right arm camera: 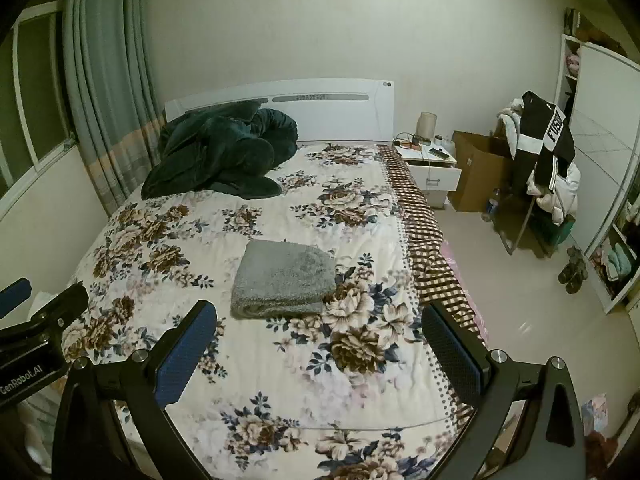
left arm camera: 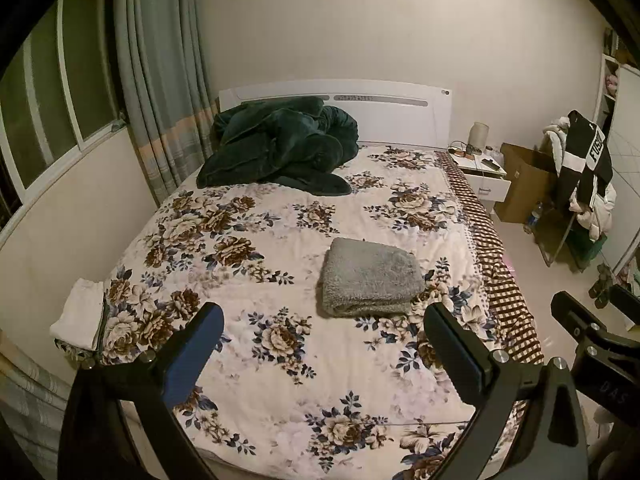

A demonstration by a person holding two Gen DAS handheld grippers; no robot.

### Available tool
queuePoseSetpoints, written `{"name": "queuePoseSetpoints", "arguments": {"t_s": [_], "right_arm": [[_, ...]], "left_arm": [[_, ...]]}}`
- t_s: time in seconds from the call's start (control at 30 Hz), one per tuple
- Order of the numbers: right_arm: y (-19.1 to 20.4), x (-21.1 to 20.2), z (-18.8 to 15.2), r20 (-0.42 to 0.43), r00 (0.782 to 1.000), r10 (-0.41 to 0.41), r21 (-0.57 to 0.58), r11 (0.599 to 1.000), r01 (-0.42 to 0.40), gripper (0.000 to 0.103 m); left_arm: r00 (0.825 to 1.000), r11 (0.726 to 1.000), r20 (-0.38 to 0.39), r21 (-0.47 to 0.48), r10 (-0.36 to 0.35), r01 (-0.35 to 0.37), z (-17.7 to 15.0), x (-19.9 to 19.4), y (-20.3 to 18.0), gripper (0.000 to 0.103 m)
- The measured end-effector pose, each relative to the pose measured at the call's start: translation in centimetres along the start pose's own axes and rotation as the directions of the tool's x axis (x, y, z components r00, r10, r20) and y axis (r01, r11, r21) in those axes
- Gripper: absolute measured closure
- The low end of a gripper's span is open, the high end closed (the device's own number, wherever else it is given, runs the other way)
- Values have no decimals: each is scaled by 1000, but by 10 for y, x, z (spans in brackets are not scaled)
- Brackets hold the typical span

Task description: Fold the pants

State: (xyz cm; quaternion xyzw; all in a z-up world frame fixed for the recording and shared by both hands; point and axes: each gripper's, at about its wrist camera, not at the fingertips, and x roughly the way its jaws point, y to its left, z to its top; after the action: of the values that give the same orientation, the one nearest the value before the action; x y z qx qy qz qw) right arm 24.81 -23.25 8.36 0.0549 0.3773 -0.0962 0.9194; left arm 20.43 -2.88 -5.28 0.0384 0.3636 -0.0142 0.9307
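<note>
At the far left of the left wrist view, a window [left arm camera: 60,80] and grey-green curtains [left arm camera: 160,80] are lining the wall, and a small white folded cloth [left arm camera: 80,312] is sitting at the left edge of the bed [left arm camera: 280,360], whose floral cover is spreading across the middle of both views. A dark green blanket [left arm camera: 280,148] is lying bunched near the white headboard [left arm camera: 380,116].

The left gripper [left arm camera: 324,344] is hovering above the foot of the bed with its jaws standing wide apart and holding nothing. Between and just beyond its fingers, the grey fleece pants [left arm camera: 370,278] are lying folded into a neat rectangle on the bed cover, right of centre, apart from both grippers.

In the right wrist view the right gripper [right arm camera: 320,344] is likewise hanging over the foot of the bed, jaws spread wide and empty, with the folded pants [right arm camera: 284,278] lying ahead of its left finger.

Further right, a white nightstand [right arm camera: 432,168] is standing beside the bed, a cardboard box [right arm camera: 476,172] is sitting next to it, and a chair piled with clothes [right arm camera: 544,168] is standing near the wardrobe [right arm camera: 600,120].
</note>
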Motion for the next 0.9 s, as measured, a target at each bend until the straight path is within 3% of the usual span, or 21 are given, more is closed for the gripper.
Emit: {"name": "queuePoseSetpoints", "arguments": {"t_s": [0.9], "right_arm": [[-14,0,-5,-7,1000,11,2,1000,-11,0]], "left_arm": [[1000,1000,10,14,5,-5,5,-3,2,1]]}}
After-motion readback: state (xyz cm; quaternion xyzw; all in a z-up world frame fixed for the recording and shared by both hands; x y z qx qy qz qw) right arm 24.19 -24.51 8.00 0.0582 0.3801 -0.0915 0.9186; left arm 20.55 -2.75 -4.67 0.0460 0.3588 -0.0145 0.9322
